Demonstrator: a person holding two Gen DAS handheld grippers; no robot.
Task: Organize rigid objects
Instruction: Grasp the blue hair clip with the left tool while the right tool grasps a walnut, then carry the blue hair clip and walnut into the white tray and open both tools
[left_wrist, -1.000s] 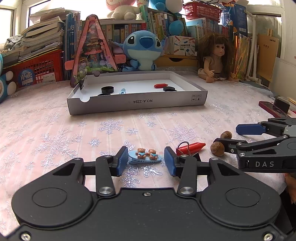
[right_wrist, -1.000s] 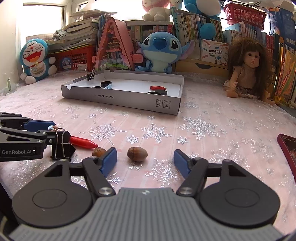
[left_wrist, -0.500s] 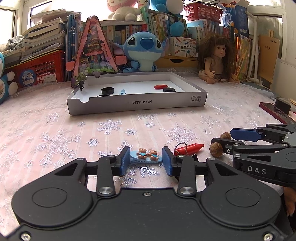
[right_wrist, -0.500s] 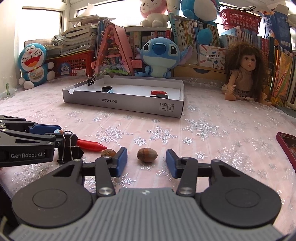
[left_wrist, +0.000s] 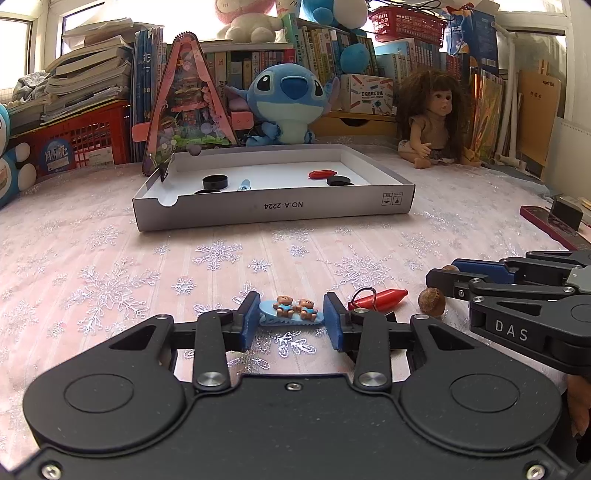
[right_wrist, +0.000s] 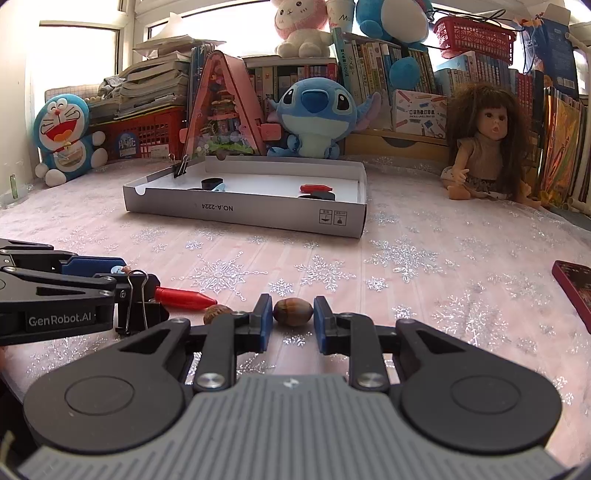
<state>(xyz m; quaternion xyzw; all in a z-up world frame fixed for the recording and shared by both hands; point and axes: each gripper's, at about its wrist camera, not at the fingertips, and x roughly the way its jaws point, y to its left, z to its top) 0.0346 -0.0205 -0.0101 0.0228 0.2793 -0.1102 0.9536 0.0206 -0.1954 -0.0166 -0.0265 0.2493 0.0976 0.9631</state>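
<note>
Pick-up step; left hand-held gripper (left_wrist: 290, 320) clamped on hair clip (left_wrist: 291, 312) between its pads; right hand-held gripper (right_wrist: 293, 318) closing on nut (right_wrist: 292, 311); next, lifted toward box (left_wrist: 273, 212) ahead.

A hair clip (left_wrist: 290, 314) lies between the left gripper (left_wrist: 290, 319) pads; right of it a binder clip (right_wrist: 138, 306), crayon (right_wrist: 183, 297), seemingly two nuts (right_wrist: 293, 312); the box (left_wrist: 273, 212) sits behind.

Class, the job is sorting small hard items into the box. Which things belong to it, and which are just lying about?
Part of the job:
- bear hair clip, between the left gripper's fingers
- nut, right gripper closing on it
- second nut
- red crayon
- binder clip
- white box

Lying about:
- Stitch plush
- doll
- Doraemon plush
</note>
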